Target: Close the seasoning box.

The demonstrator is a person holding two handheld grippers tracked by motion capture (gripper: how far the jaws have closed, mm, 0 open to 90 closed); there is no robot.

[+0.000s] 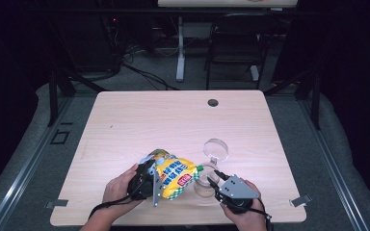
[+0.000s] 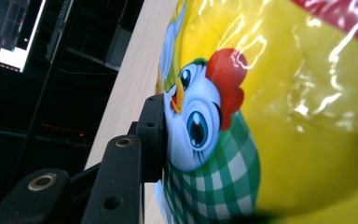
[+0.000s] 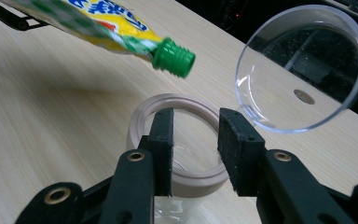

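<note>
On our pale table (image 1: pixel 125 125), the left gripper (image 1: pixel 147 185) clamps the pouch (image 1: pixel 173 175) with its spout (image 3: pixel 173 57) tilted at 3 o'clock over the jar (image 3: pixel 177 140); the right gripper (image 3: pixel 196 149), unclenched, straddles its rim, apparently to steady it.

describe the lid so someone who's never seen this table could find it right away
Start at the pale wooden table and go to its near right part, just beyond the right gripper. There a jar stands with a round see-through lid hinged open behind it. The lid is the one flat clear disc, unlike the bright yellow pouch held beside it.
</note>
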